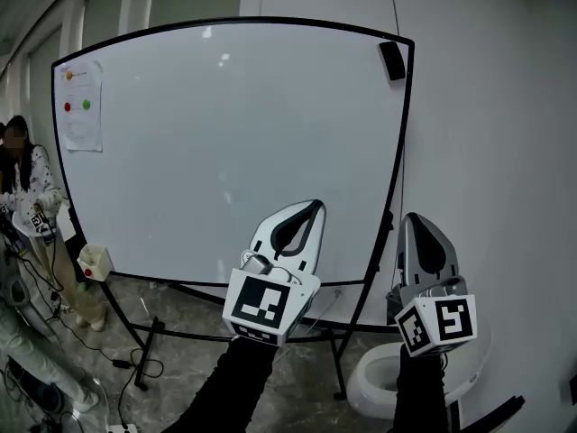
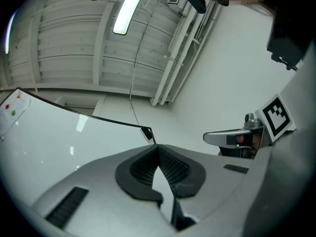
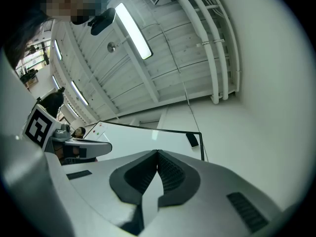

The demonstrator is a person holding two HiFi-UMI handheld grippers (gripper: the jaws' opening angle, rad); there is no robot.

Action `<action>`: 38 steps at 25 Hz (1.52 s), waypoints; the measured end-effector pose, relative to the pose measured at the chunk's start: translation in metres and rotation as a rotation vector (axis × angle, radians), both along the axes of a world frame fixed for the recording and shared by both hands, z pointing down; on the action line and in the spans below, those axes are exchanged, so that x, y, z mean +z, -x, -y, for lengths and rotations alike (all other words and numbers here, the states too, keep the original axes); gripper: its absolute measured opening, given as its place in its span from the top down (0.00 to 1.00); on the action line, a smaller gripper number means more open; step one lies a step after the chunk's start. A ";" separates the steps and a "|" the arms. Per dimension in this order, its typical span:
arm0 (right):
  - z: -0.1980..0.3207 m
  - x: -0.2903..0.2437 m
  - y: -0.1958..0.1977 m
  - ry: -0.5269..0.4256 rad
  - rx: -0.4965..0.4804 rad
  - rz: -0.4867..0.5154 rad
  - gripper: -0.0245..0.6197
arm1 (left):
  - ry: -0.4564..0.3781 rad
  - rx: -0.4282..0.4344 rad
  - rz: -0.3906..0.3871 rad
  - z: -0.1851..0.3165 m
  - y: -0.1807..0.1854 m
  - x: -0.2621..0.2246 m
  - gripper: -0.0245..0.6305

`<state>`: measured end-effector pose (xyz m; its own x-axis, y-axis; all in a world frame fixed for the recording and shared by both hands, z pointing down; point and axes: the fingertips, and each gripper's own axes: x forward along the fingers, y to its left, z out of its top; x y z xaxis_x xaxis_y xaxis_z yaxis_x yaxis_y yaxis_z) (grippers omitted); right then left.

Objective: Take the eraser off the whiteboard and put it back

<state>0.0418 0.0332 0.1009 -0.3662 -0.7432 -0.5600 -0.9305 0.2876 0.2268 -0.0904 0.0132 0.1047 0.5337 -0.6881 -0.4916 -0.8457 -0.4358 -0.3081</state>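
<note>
eraser, a small black rectangular block [image 1: 391,60], clings to the upper right corner of the black-framed whiteboard [image 1: 225,152], untouched. left gripper [image 1: 309,209] and right gripper [image 1: 413,220] sit low in frame, well apart from it, fingers closed on nothing; the whole task is yet to do.

A person [image 1: 32,197] in a light patterned top stands at the far left. A sheet of paper [image 1: 79,106] with one orange, one red and one green dot hangs at the upper left. Lower down, just beside the person's legs, there is a small white box [image 1: 95,262] with a red spot. Dark cables [image 1: 135,366] lie on the grey stone floor [image 1: 194,327]. At the lower right a white round bowl [image 1: 374,382] (what it is cannot be told) stands near the white wall [image 1: 496,106]. Above, a long ceiling lamp [image 2: 129,9] is lit, and white pipes [image 2: 180,58] run beside it.
</note>
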 end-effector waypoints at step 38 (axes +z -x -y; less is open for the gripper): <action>0.252 -0.049 -0.028 -0.117 -0.090 -0.062 0.95 | -0.098 -0.086 -0.077 0.238 -0.027 -0.046 0.95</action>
<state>0.0702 -0.2184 0.0524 -0.4646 -0.6365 -0.6156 -0.8855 0.3372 0.3196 -0.0631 -0.2252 0.0586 0.4331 -0.6764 -0.5957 -0.9013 -0.3319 -0.2785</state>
